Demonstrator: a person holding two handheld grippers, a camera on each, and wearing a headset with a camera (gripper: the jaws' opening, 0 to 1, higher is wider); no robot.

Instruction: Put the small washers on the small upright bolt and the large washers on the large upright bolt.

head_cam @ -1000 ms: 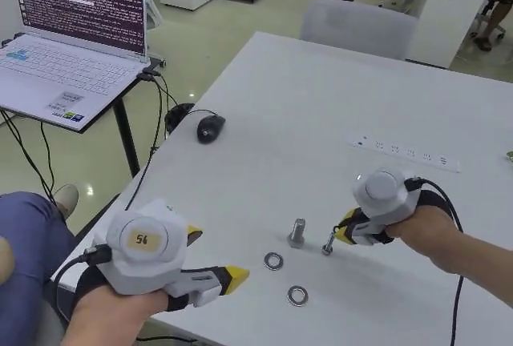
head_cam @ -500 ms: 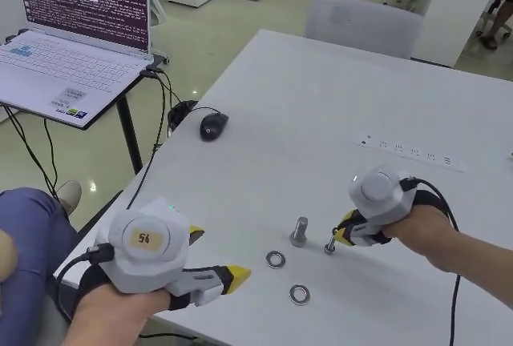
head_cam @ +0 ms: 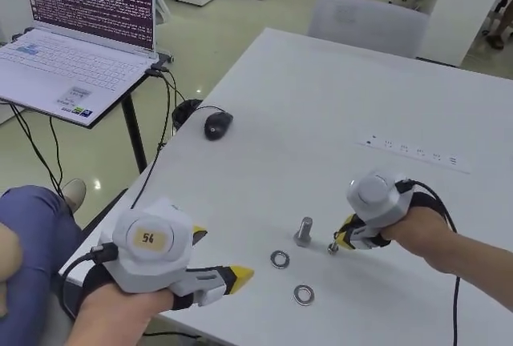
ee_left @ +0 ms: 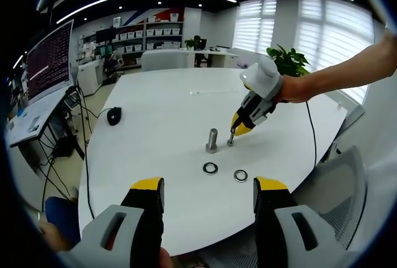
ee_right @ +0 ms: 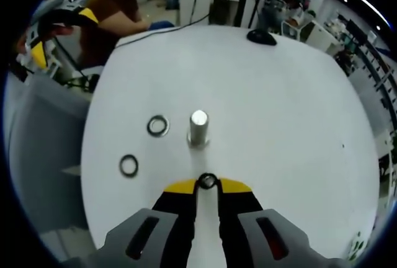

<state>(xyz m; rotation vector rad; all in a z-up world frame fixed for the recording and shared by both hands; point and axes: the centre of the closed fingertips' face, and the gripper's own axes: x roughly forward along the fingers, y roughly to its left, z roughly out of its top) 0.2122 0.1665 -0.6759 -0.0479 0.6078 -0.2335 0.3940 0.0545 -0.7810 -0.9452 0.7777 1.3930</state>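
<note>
Between the narrowed yellow tips of the right hand-held gripper (ee_right: 208,187) sits one small dark ring washer (ee_right: 208,181), at the top of the small upright steel bolt (head_cam: 332,247). At 12 o'clock stands one large upright steel bolt (ee_right: 198,128). At 10 o'clock lie two large flat washers (ee_right: 157,125), the second washer (ee_right: 129,165) farther out. The left hand-held gripper (head_cam: 218,255) gapes wide at the white worktop's (head_cam: 321,106) near edge, with bare surface beyond.

Small bolt (head_cam: 333,247) partly hidden behind right gripper (head_cam: 343,241); small washer (ee_right: 208,181) half-hidden between jaws.
</note>
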